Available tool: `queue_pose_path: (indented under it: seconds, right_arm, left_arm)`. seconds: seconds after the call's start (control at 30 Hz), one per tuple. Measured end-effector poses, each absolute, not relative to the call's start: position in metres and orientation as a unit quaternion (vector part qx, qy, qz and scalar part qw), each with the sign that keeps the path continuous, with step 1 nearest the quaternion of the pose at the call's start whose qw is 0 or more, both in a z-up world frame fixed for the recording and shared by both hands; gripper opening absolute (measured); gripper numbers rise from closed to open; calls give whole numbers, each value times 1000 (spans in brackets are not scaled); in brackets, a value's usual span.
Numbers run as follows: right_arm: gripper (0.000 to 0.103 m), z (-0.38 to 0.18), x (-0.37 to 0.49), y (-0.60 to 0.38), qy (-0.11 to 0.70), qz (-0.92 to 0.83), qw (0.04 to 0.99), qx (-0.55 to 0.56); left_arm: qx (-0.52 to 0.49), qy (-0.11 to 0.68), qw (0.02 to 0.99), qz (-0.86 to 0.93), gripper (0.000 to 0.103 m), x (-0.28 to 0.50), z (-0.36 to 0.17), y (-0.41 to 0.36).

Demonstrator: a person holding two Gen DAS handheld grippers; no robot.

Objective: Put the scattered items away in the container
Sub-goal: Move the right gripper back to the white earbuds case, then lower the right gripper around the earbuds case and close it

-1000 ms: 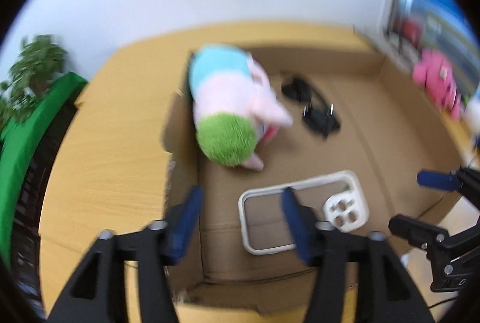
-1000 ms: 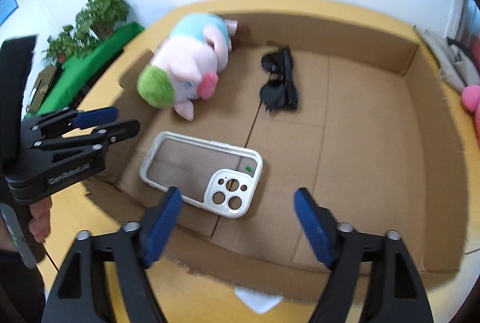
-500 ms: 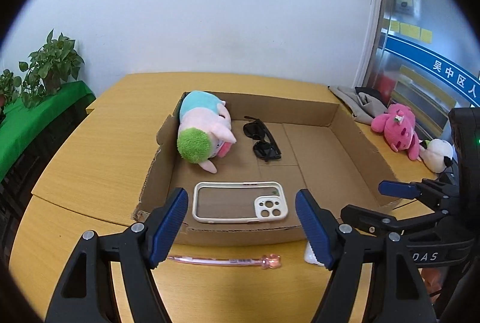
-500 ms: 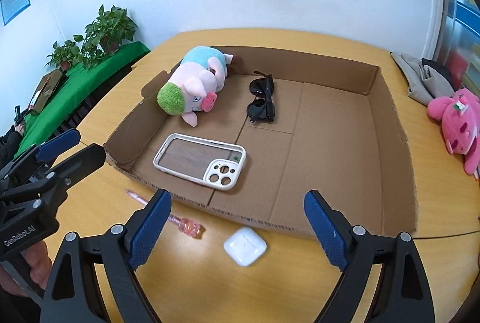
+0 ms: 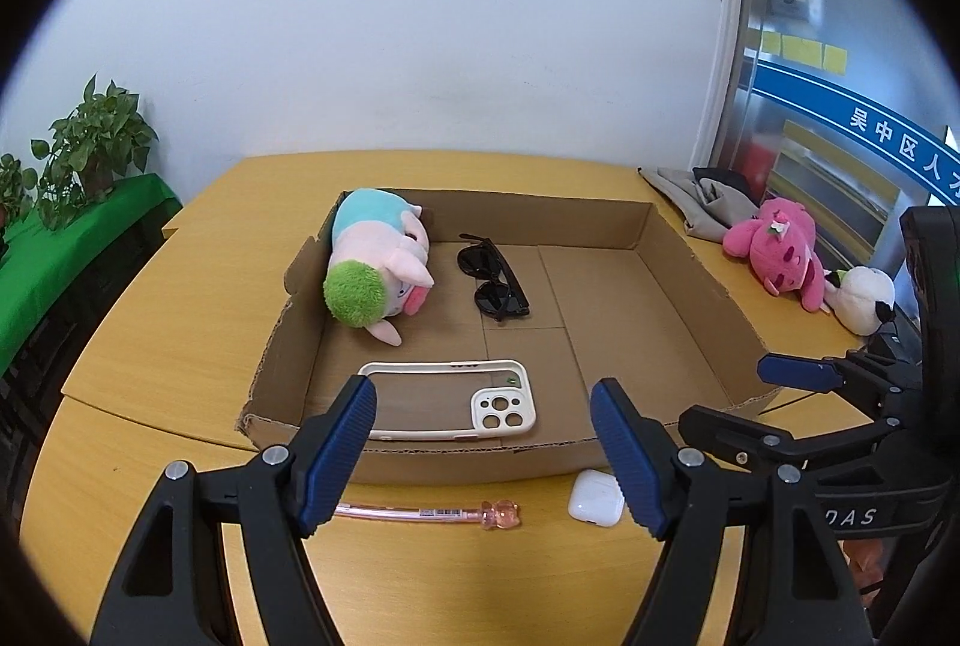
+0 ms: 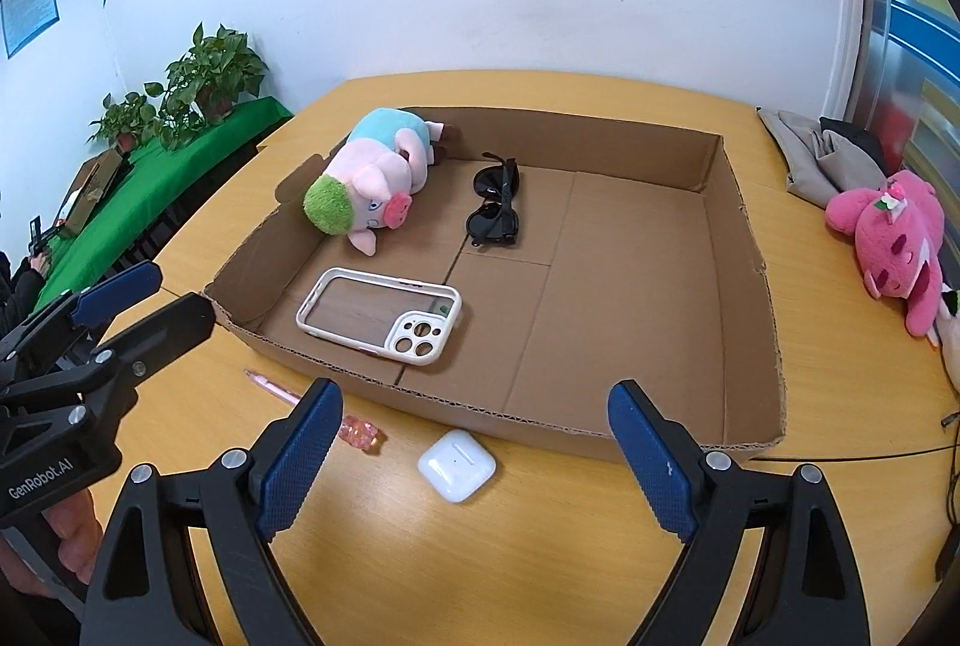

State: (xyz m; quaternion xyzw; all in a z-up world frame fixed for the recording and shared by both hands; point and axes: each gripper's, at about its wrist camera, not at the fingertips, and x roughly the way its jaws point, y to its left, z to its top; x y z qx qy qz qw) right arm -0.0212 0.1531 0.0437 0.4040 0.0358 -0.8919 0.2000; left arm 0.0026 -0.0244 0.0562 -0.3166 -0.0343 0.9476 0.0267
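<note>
Left wrist view: the cardboard box (image 5: 690,250) is sitting in the middle of the wooden table (image 5: 150,346), open side up.
Plush pig (image 5: 375,280): lying inside the box, along its left wall toward the far left corner.
Sunglasses (image 5: 495,280): lying folded on the box floor just beside the pig, apart from it.
Phone case (image 5: 450,400): lying flat inside the box, against the near wall.
Pink pen (image 5: 432,513): lying on the table outside the box, just beside its near wall.
White earbud case (image 6: 457,464): sitting on the table near the pen's charm end, outside the near wall.
Left gripper (image 5: 483,451): hovering over the table's near edge with its tongs spread wide, holding nothing.
Right gripper (image 6: 474,457): hovering likewise above the earbud case, tongs spread wide, holding nothing.
Pink plush toy (image 6: 894,241): lying by the table's right edge, well apart from the box.
Grey cloth (image 6: 822,153): lying bunched at the table's far right corner.
</note>
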Motion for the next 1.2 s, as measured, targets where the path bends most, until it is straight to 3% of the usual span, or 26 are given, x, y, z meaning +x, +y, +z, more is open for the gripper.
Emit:
queue_pose_path:
  seconds: [0.37,0.73,1.1,1.17,1.2]
  right_arm:
    - [93,30,-16,159,39,-886,208,414]
    - [93,-58,-2,172,53,-838,235,490]
    - [92,-70,-27,143,38,-842,238,483]
    - [86,-76,-31,135,48,-840,232,487]
    - [76,-80,-33,129,55,-837,232,492]
  left_arm:
    - [-336,-50,48,939,74,3,44,-23]
    - [-422,-62,99,899,74,6,-12,-19]
    - [-413,-107,149,892,74,16,-16,-27]
    - [-411,-102,141,895,74,17,-15,-30]
    - [-413,-101,136,895,74,17,-15,-32]
